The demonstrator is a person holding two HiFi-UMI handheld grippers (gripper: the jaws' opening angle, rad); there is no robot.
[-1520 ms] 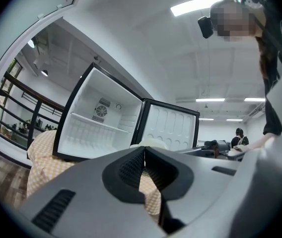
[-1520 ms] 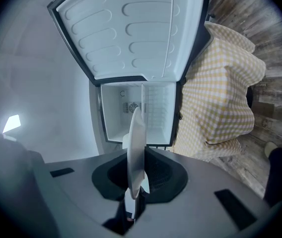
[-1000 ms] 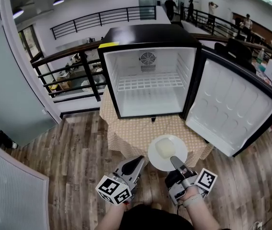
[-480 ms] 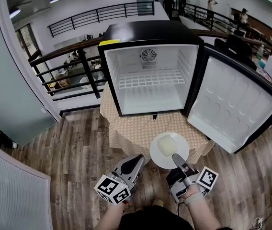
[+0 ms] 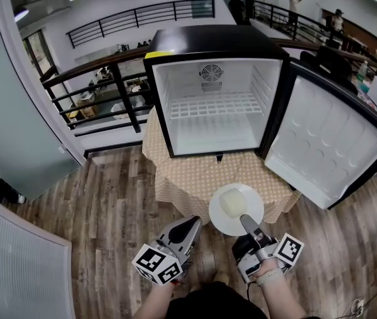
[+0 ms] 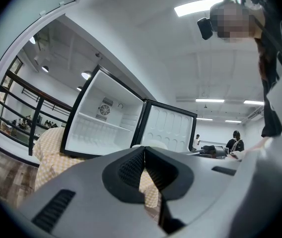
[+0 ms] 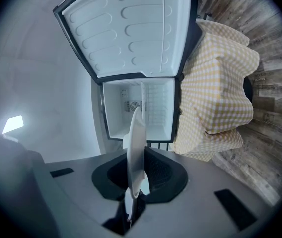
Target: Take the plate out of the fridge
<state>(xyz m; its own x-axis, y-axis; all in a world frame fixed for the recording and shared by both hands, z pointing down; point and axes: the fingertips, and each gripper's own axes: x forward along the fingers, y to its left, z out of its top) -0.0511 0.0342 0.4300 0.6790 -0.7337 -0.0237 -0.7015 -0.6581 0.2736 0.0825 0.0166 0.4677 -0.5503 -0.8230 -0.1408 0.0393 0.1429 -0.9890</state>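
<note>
A white round plate [image 5: 236,209] with a pale lump of food on it hangs level in front of the table's near edge. My right gripper [image 5: 246,222] is shut on the plate's near rim; in the right gripper view the plate [image 7: 136,148] shows edge-on between the jaws. The small black fridge [image 5: 212,98] stands on the table with its door [image 5: 328,141] swung wide to the right, and its white inside holds only a wire shelf. My left gripper [image 5: 190,228] hangs to the left of the plate, shut on nothing [image 6: 144,151].
A yellow checked cloth [image 5: 195,175] covers the small table under the fridge. A black railing [image 5: 119,95] runs behind it, with a grey wall panel [image 5: 16,111] at the left. Wood plank floor [image 5: 109,205] lies around the table. People stand far off beyond the railing.
The plate and both grippers have hardly shifted in the view. The fridge and table sit slightly further right and higher in the head view.
</note>
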